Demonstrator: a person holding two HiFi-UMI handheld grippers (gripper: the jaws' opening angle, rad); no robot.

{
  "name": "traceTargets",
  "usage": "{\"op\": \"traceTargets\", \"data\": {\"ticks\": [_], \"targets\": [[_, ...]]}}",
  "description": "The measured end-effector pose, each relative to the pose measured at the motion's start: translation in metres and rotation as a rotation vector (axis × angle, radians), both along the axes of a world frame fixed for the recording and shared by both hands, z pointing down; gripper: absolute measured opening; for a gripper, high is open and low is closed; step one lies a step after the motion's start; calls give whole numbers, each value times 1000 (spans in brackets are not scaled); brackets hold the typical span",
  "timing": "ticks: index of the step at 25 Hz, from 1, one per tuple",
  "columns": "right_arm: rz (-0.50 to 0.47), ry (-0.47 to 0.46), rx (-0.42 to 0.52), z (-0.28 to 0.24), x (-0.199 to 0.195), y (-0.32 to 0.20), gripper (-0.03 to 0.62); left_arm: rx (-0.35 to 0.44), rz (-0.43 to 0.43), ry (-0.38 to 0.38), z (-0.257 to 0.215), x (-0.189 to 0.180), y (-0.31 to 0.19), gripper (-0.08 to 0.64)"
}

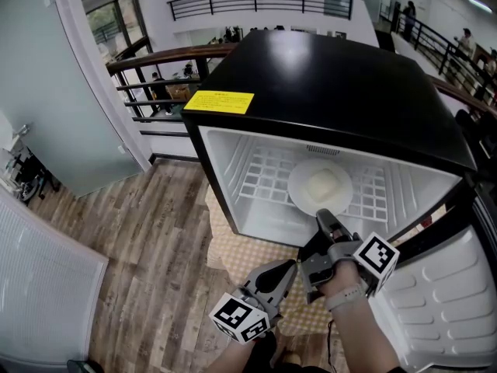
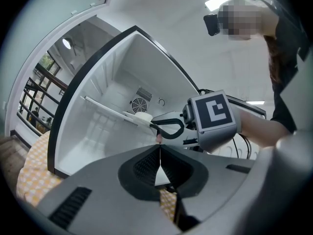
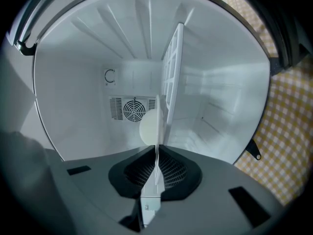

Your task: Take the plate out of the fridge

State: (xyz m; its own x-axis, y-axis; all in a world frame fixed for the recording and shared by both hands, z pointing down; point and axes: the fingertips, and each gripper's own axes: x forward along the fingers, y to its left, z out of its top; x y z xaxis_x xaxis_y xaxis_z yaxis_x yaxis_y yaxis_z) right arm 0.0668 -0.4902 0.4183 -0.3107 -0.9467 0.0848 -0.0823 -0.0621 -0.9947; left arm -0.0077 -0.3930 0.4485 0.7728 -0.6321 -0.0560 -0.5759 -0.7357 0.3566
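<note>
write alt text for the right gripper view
The right gripper has its jaws shut on the rim of a white plate, seen edge-on with pale food on it, resting on the wire shelf inside the open fridge.

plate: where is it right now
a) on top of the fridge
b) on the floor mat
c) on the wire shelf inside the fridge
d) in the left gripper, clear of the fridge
c: the plate lies on the wire shelf inside the open fridge, and the right gripper is shut on its near rim.
</note>
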Motion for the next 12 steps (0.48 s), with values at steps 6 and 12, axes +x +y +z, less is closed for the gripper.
{"op": "traceTargets", "data": {"ticks": [6,12], "targets": [[-7,-5,5,-3,0,13,47,2,-5,0,1,-2,2,9],[5,-14,25,-6,2,9,55,2,-4,1,1,-3,1,9]]}}
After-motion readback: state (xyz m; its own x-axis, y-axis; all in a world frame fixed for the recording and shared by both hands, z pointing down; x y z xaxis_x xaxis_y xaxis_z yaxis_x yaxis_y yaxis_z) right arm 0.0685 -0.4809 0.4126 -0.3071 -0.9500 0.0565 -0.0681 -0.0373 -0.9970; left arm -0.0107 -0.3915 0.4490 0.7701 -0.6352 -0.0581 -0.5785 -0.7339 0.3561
